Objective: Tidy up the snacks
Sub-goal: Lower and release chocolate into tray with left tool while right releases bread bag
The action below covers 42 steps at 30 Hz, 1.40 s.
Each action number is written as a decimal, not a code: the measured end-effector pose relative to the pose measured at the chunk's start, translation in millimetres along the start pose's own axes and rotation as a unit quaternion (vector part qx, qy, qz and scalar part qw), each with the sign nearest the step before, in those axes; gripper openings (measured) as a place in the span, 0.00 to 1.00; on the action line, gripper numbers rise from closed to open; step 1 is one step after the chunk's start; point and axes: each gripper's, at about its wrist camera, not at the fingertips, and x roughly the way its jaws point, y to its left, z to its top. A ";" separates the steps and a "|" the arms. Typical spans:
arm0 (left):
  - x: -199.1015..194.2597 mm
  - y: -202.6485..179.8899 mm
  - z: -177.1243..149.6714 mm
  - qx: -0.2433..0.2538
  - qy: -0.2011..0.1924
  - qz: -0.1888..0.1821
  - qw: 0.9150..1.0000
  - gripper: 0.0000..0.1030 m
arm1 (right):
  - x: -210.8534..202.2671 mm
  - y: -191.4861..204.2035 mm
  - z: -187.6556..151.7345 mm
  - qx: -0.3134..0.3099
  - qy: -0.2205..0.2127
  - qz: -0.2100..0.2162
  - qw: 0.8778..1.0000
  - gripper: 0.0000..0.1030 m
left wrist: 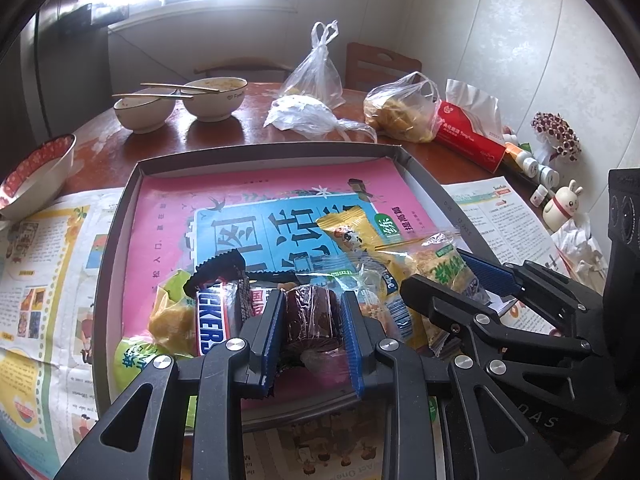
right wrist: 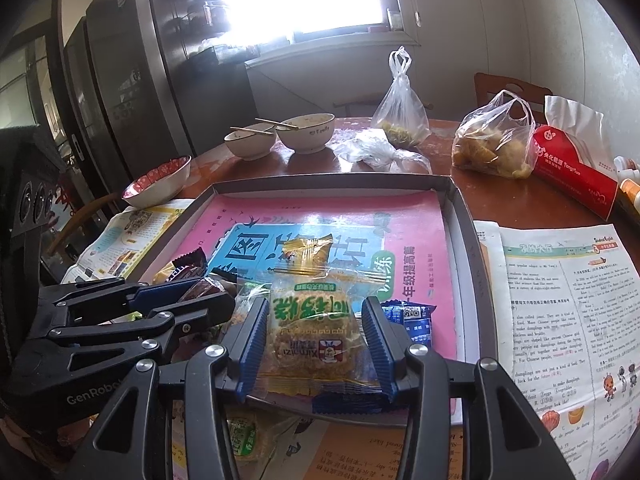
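A shallow grey tray (left wrist: 256, 150) (right wrist: 328, 179) lined with a pink book cover holds a heap of snacks at its near edge. My left gripper (left wrist: 311, 298) is shut on a dark brown round cake (left wrist: 310, 316) in clear wrap. It also shows at the left of the right wrist view as the left gripper (right wrist: 188, 294). My right gripper (right wrist: 315, 304) (left wrist: 456, 280) is shut on a clear pack of crispy snack with a green label (right wrist: 312, 332). Beside them lie a Snickers bar (left wrist: 210, 320), a yellow packet (left wrist: 348, 228) and a blue packet (right wrist: 416, 316).
Newspapers (right wrist: 560, 300) lie under and around the tray. Behind it on the brown table stand two bowls with chopsticks (left wrist: 180, 104), a red-patterned bowl (left wrist: 36, 176), plastic bags of food (left wrist: 404, 108), a red tissue pack (left wrist: 468, 136) and small bottles (left wrist: 536, 168).
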 end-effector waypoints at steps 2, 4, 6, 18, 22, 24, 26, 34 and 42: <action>-0.4 -0.5 -0.1 0.000 0.000 0.001 1.000 0.28 | -0.4 0.2 -0.3 0.000 0.000 0.000 1.000 0.47; -0.9 -1.3 -0.2 0.002 0.000 0.002 1.000 0.28 | -0.6 0.1 -0.4 0.000 0.000 -0.001 1.000 0.47; -1.2 -1.6 -0.2 0.002 0.000 0.003 1.000 0.28 | -1.3 -0.2 -0.6 0.001 0.001 -0.001 1.000 0.47; -10.3 -0.7 -0.6 0.003 -0.009 0.008 1.000 0.29 | -7.8 -3.0 -2.1 0.002 -0.002 -0.009 1.000 0.49; -11.7 -1.1 -1.3 0.005 -0.009 0.007 1.000 0.30 | -9.6 -4.0 -2.5 0.003 -0.003 -0.013 1.000 0.50; -13.0 -1.8 -1.4 0.006 -0.010 0.007 1.000 0.30 | -10.7 -5.0 -2.7 0.004 -0.004 -0.016 1.000 0.51; -13.8 -1.6 -1.6 0.006 -0.010 0.007 1.000 0.33 | -11.9 -6.5 -2.8 0.007 -0.005 -0.017 1.000 0.52; -18.1 -2.3 -2.6 0.009 -0.014 0.008 1.000 0.38 | -15.6 -12.3 -2.5 0.014 -0.009 -0.032 0.999 0.56; -20.9 -3.0 -3.5 0.008 -0.013 0.010 1.000 0.47 | -20.5 -15.2 -2.6 0.019 -0.014 -0.038 0.999 0.60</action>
